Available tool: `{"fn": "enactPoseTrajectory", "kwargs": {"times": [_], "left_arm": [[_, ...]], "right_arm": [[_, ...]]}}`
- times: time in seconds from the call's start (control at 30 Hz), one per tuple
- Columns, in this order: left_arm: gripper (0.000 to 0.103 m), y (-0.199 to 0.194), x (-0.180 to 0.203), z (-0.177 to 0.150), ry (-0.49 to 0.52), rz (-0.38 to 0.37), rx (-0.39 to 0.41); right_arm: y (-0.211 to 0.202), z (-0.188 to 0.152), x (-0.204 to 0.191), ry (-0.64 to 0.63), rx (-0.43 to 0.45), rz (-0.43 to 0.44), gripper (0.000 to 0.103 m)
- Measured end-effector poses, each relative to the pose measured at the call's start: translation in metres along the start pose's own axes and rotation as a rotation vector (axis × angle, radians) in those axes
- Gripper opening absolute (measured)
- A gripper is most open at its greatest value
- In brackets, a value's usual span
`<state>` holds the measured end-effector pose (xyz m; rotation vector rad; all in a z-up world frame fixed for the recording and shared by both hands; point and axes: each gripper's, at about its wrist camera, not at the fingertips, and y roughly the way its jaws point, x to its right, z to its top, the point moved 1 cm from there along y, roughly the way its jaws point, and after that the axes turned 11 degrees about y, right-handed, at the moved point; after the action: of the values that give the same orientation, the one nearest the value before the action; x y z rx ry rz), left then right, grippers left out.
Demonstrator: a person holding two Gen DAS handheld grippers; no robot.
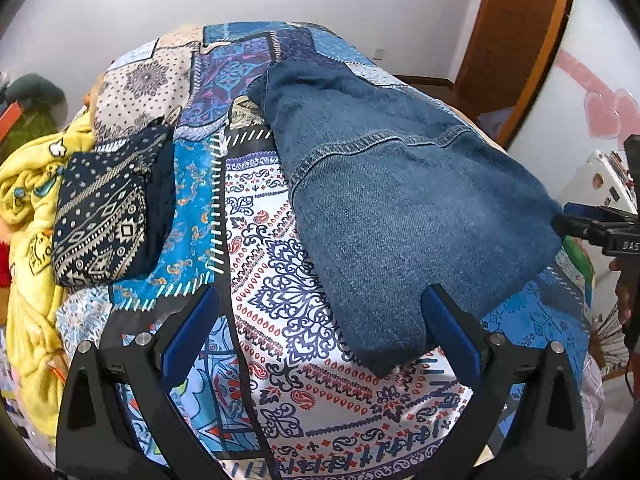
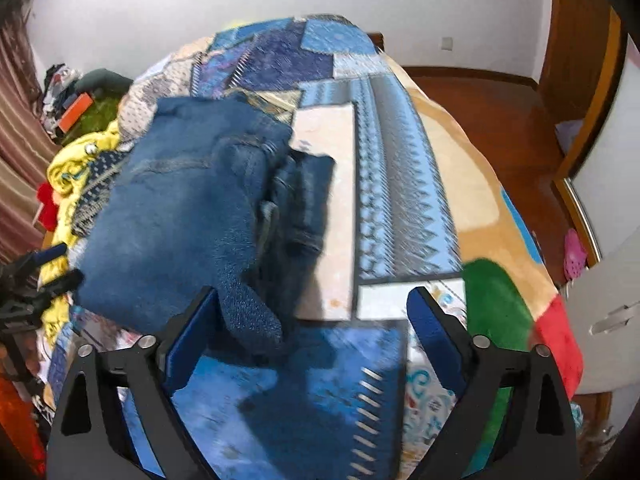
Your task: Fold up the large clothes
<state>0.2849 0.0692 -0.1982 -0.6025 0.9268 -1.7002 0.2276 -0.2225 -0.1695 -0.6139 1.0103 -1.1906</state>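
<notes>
A pair of blue jeans (image 1: 400, 184) lies folded on the patterned bedspread (image 1: 272, 280). In the left wrist view my left gripper (image 1: 320, 320) is open, and the near corner of the jeans lies between its fingers. In the right wrist view the jeans (image 2: 180, 216) lie in a folded heap, with a corner reaching between the open fingers of my right gripper (image 2: 312, 316). The right gripper also shows at the right edge of the left wrist view (image 1: 592, 224), and the left gripper at the left edge of the right wrist view (image 2: 52, 268).
A folded dark patterned garment (image 1: 104, 216) lies on the left of the bed. Yellow blankets (image 1: 28, 248) are heaped beyond it. A wooden door (image 1: 516, 40) and white cabinet (image 2: 612, 240) stand to the right. A green and red blanket (image 2: 504, 308) covers the bed's right edge.
</notes>
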Motion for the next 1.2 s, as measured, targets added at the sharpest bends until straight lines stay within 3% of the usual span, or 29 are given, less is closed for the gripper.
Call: {"fn": "enactPoseTrajectory", "kwargs": {"times": [0.13, 0.27, 0.43, 0.63, 0.73, 0.83, 0.97, 1.13, 1.2], "left_arm": [[0.102, -0.009, -0.002, 0.016, 0.062, 0.09, 0.031], [0.101, -0.012, -0.015, 0.044, 0.071, 0.136, 0.059], [0.102, -0.004, -0.028, 0.078, 0.046, 0.148, 0.097], [0.102, 0.032, -0.032, 0.105, 0.052, 0.137, 0.074], [0.101, 0.057, -0.031, 0.111, 0.074, 0.167, 0.042], [0.102, 0.084, -0.039, 0.115, 0.065, 0.179, 0.0], [0.102, 0.101, -0.055, 0.124, -0.006, 0.123, 0.008], [0.102, 0.115, -0.068, 0.14, -0.043, 0.174, -0.003], [0.102, 0.116, -0.068, 0.141, -0.02, 0.162, -0.004]], "right_arm": [[-0.007, 0.002, -0.006, -0.012, -0.004, -0.012, 0.093], [-0.028, 0.019, -0.026, -0.065, 0.066, 0.039, 0.095], [-0.028, 0.051, -0.05, -0.142, 0.092, 0.101, 0.095], [0.009, 0.088, -0.067, -0.206, 0.058, 0.125, 0.095], [0.037, 0.104, -0.068, -0.204, 0.006, 0.136, 0.095], [0.078, 0.119, -0.059, -0.161, -0.071, 0.113, 0.095], [0.115, 0.13, -0.038, -0.07, -0.141, 0.098, 0.095], [0.111, 0.14, -0.026, -0.021, -0.093, 0.097, 0.095], [0.098, 0.142, -0.029, -0.036, -0.051, 0.08, 0.095]]}}
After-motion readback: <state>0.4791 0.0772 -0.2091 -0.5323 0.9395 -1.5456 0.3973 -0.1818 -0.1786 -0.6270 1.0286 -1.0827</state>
